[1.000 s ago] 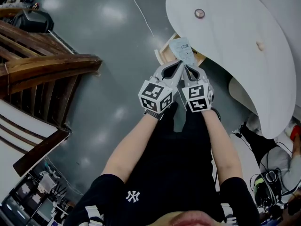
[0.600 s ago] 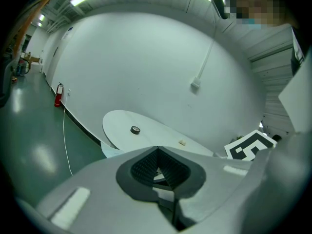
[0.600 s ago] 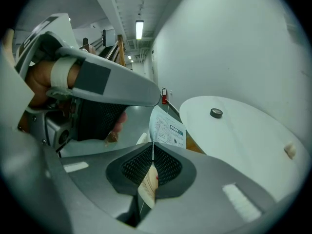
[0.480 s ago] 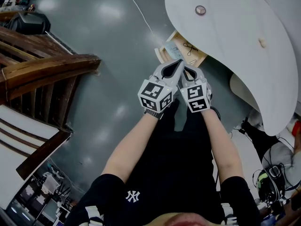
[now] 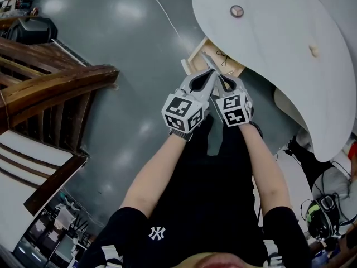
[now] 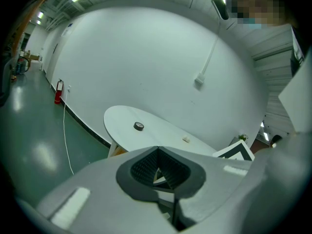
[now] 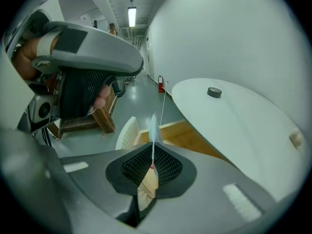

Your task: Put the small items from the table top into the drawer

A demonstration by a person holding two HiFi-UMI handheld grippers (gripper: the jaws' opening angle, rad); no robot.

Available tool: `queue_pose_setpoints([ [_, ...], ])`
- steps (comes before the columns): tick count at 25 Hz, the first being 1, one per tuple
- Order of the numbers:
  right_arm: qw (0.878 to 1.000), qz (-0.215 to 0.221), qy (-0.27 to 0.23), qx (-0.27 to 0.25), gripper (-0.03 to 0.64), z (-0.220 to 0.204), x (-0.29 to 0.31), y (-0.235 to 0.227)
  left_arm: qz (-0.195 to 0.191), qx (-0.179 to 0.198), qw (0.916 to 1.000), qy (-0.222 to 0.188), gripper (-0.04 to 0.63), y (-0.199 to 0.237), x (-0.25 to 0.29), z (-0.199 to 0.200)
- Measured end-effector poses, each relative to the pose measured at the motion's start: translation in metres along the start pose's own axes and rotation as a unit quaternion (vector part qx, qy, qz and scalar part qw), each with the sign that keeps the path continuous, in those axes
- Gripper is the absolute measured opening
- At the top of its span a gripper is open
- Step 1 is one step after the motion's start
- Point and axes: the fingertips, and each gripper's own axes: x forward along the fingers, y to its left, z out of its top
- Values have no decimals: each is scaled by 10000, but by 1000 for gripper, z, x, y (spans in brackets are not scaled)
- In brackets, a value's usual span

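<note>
Jaws of right gripper (image 7: pixel 152 147) pinched on a thin packet (image 7: pixel 153 126), edge-on above the open drawer (image 7: pixel 190 136). Left gripper (image 6: pixel 158 149) jaws closed, empty

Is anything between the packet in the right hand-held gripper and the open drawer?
Nothing visible. The thin packet, pinched edge-on in the right hand-held gripper, hangs over the open drawer at its front; the white tabletop overhangs only the drawer's rear.
</note>
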Motion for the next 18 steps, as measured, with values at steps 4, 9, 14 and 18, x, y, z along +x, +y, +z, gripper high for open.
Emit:
queue_pose_setpoints([
  [4, 9999, -55, 111, -48, 40, -6, 11, -11, 31, 17, 10000, 42, 0, 3, 9, 1],
  [9, 9997, -20, 207, -121, 72, -10, 22, -11, 65, 12, 9999, 77, 0, 8, 14, 0],
  [14, 9987, 352, 326, -149, 106, -17, 26, -1, 101, 19, 9999, 138, 0, 5, 20, -4],
  [18, 9990, 388, 226, -47, 101, -15, 18, -2, 49, 54, 9998, 170, 0, -2, 24, -6],
])
